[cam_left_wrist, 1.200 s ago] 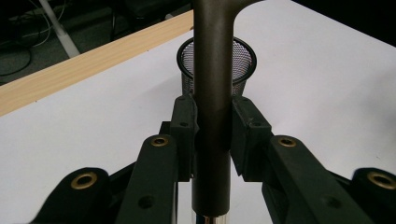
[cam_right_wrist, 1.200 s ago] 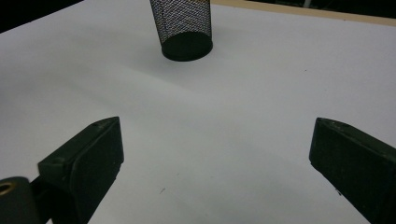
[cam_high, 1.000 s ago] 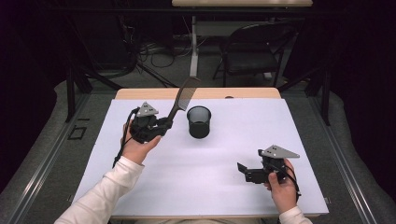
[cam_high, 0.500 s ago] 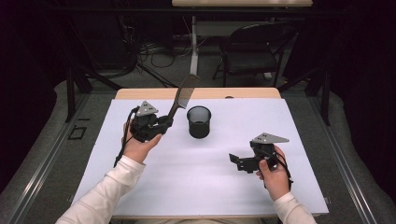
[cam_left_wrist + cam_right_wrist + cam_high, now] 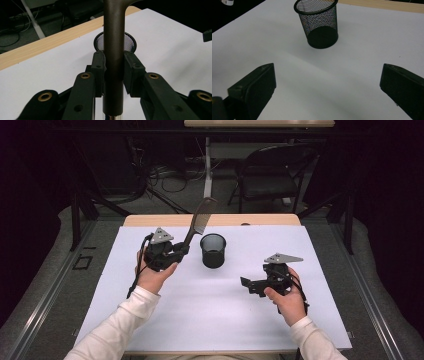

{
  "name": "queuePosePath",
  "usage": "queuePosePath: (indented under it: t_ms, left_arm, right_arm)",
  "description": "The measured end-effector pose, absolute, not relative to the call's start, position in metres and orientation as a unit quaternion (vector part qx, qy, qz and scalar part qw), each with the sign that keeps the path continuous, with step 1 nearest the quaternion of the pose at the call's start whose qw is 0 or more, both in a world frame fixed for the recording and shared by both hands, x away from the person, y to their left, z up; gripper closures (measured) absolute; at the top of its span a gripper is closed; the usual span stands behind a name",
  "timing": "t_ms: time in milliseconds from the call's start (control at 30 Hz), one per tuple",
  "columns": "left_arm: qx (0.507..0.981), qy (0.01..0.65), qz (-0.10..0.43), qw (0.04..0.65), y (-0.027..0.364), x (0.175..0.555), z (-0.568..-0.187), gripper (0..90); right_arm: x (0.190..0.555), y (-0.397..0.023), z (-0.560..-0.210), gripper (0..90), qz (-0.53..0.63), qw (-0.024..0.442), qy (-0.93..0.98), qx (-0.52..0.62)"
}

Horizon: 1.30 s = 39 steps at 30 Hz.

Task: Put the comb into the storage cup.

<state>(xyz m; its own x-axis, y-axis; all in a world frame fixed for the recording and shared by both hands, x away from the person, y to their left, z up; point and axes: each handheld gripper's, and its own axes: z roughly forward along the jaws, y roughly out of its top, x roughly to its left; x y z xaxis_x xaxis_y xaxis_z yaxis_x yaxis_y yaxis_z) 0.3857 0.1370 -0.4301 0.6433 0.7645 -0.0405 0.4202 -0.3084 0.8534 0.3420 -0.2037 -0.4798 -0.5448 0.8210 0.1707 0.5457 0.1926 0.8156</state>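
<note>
Your right gripper (image 5: 248, 285) has just slid in toward the mesh cup (image 5: 213, 250), jaws wide and empty, likely to steady it. Your left gripper (image 5: 183, 251) clamps the comb (image 5: 198, 221) by its handle, just beside the cup. Nothing on the white sheet (image 5: 210, 315) blocks you.
</note>
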Motion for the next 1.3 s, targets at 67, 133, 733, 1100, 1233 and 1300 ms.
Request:
queuePosePath:
  t_ms: [67,133,733,1100,1233,1300]
  left_arm:
    - [0.787,0.376,0.19,0.451,0.136,0.386,-0.431,72.7]
    - [0.785,0.377,0.19,0.454,0.133,0.387,-0.432,72.7]
    - [0.784,0.374,0.19,0.458,0.123,0.391,-0.437,72.6]
    - [0.781,0.373,0.194,0.462,0.121,0.391,-0.438,72.7]
    - [0.78,0.374,0.193,0.463,0.12,0.392,-0.439,72.7]
    - [0.78,0.373,0.194,0.463,0.12,0.392,-0.439,72.7]
  right_arm:
    - [0.344,-0.202,-0.479,0.0,0.448,0.151,0.755,0.455]
    - [0.347,-0.2,-0.477,0.0,0.442,0.151,0.755,0.46]
    - [0.365,-0.181,-0.465,0.0,0.447,0.141,0.754,0.46]
    - [0.376,-0.172,-0.45,0.0,0.455,0.141,0.754,0.452]
    - [0.381,-0.167,-0.444,0.0,0.454,0.138,0.757,0.448]
    - [0.384,-0.165,-0.442,0.0,0.453,0.138,0.76,0.445]
